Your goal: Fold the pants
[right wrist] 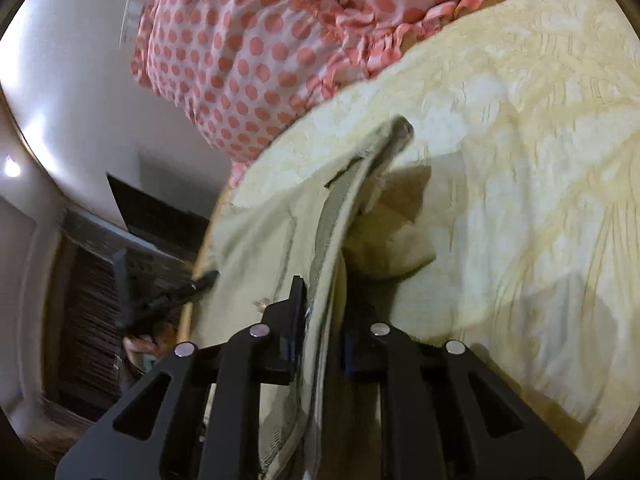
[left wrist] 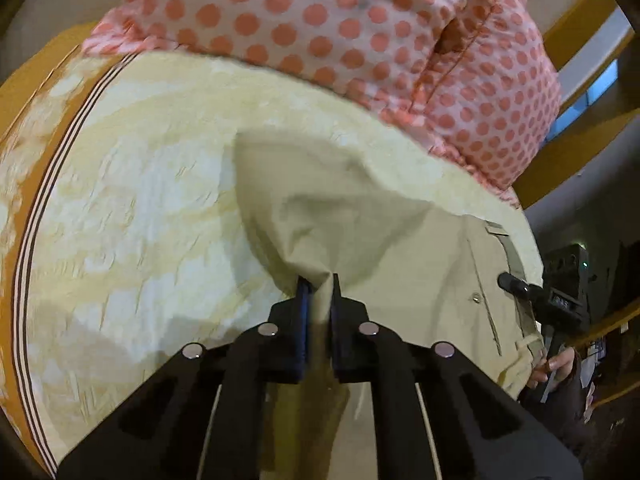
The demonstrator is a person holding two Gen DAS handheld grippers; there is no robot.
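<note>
Beige pants [left wrist: 360, 232] hang bunched above a pale yellow bedspread [left wrist: 140, 200]. My left gripper [left wrist: 319, 280] is shut on a gathered fold of the pants fabric, which fans out away from the fingers. The pants' waistband with its belt loops and a button shows at the right of the left wrist view, where my right gripper [left wrist: 510, 282] holds it. In the right wrist view my right gripper [right wrist: 320, 292] is shut on the pants waistband [right wrist: 348, 208], which runs up between the fingers. The other gripper [right wrist: 204, 278] shows at the left, at the pants' far edge.
A white pillow with pink polka dots [left wrist: 360, 24] lies at the head of the bed, seen also in the right wrist view [right wrist: 248, 60]. The bedspread [right wrist: 520, 160] has an orange striped border [left wrist: 36, 216]. Dark wooden furniture [right wrist: 88, 280] stands beside the bed.
</note>
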